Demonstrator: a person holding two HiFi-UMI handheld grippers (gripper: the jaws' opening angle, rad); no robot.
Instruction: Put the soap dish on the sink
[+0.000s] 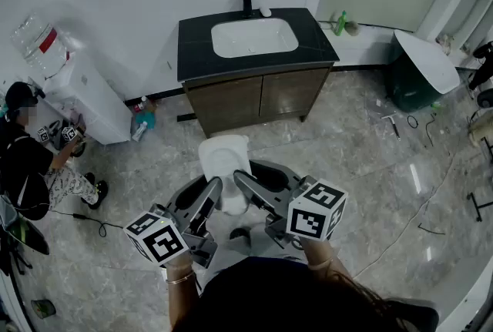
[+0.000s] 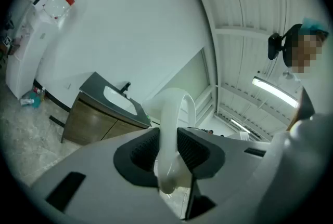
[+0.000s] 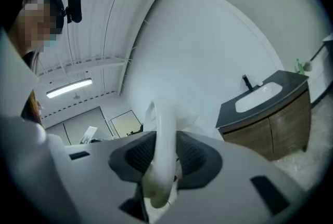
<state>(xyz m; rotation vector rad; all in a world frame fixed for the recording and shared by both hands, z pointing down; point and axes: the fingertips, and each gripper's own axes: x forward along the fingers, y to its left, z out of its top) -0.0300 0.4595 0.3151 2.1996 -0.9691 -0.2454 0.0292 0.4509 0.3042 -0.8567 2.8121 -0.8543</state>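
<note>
Both grippers hold a white soap dish (image 1: 223,159) in the air in front of me, over the tiled floor. My left gripper (image 1: 213,190) is shut on its left rim and my right gripper (image 1: 242,184) is shut on its right rim. In the left gripper view the soap dish (image 2: 176,111) stands edge-on between the dark pads of the left gripper (image 2: 167,149). The right gripper view shows the soap dish (image 3: 164,129) pinched the same way by the right gripper (image 3: 165,158). The white sink (image 1: 254,38) sits in a black countertop on a wooden cabinet, some way ahead.
A black tap (image 1: 247,1) stands behind the basin. A water dispenser (image 1: 85,92) and a crouching person (image 1: 31,165) are at the left. A blue bottle (image 1: 143,120) stands on the floor by the cabinet. A white tub (image 1: 427,61) and cables (image 1: 420,207) lie to the right.
</note>
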